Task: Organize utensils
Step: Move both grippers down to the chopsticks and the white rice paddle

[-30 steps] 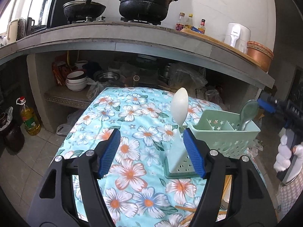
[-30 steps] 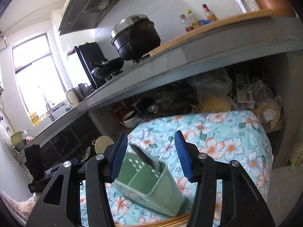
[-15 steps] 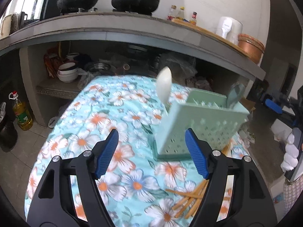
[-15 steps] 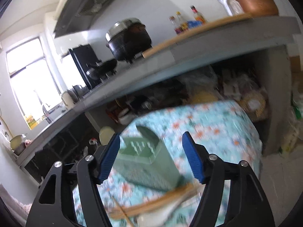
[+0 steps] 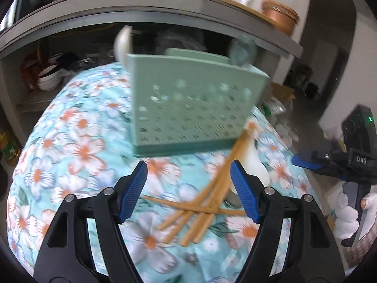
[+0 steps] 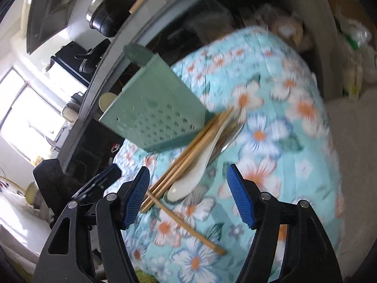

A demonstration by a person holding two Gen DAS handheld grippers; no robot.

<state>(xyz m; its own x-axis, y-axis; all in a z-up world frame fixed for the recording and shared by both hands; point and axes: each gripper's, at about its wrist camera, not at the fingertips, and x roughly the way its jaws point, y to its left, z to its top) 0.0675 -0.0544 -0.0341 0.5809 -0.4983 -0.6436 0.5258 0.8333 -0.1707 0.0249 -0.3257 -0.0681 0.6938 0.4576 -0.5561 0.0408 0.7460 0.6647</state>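
Right in front of the pale green perforated plastic utensil caddy (image 5: 188, 108) is where I've got both grippers pointed, so I'll place everything off that. It stands on the turquoise tablecloth with orange-and-white flowers (image 5: 77, 146), and already has a white spoon (image 5: 123, 43) and a greenish spoon (image 5: 242, 52) poking out of the top, so I'd say the sorting is partly done.

What's left is the loose stuff at the caddy's base: a messy pile of light wooden chopsticks (image 5: 202, 202) fanned out and crossing each other, with one white ceramic spoon (image 6: 200, 169) lying alongside them, plus what looks like a metal utensil under it, too blurry to call. One stray chopstick (image 6: 188, 226) lies apart, nearer to me.

My left gripper (image 5: 188, 191) is spread wide with nothing clamped, hovering above the chopstick pile. My right gripper (image 6: 188, 195) is likewise wide apart and empty, lined up over the spoon and chopstick ends. My guess is that's why they're angled down like this, ready to scoop.

Beyond the caddy there's a grey concrete counter (image 5: 165, 4) with dark pots on top and bowls stashed underneath. Both views are smeared.
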